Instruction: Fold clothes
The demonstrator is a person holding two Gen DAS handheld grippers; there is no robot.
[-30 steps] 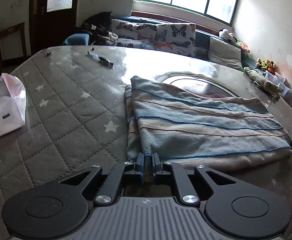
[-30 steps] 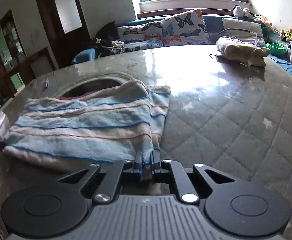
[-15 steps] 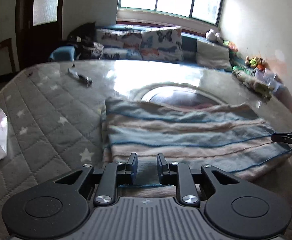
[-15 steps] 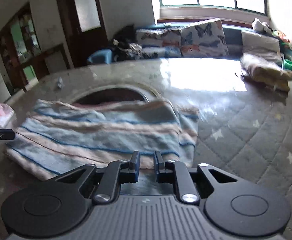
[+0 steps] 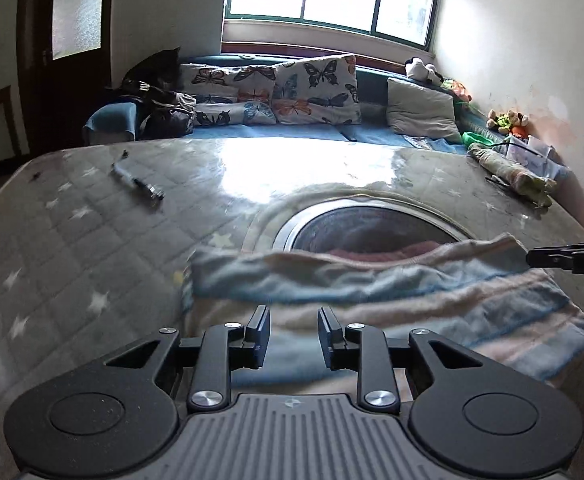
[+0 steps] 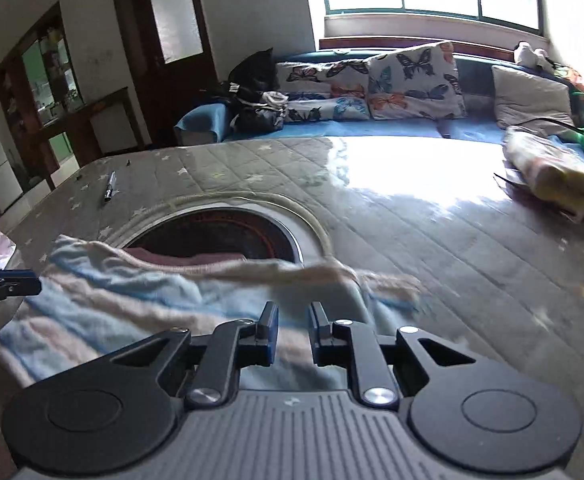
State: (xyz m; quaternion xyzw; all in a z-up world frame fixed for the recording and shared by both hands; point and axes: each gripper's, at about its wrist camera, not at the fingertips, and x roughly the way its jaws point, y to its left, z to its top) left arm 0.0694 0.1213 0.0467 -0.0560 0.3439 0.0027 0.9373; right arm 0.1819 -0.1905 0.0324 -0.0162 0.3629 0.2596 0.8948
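The striped towel (image 5: 371, 312) lies folded on the quilted counter (image 5: 72, 240), its far edge overlapping the round opening (image 5: 363, 232). The left tool (image 5: 293, 330) hovers over the towel's left end, jaws apart. The right tool (image 6: 293, 326) hovers over its right end, jaws apart, gripping nothing.
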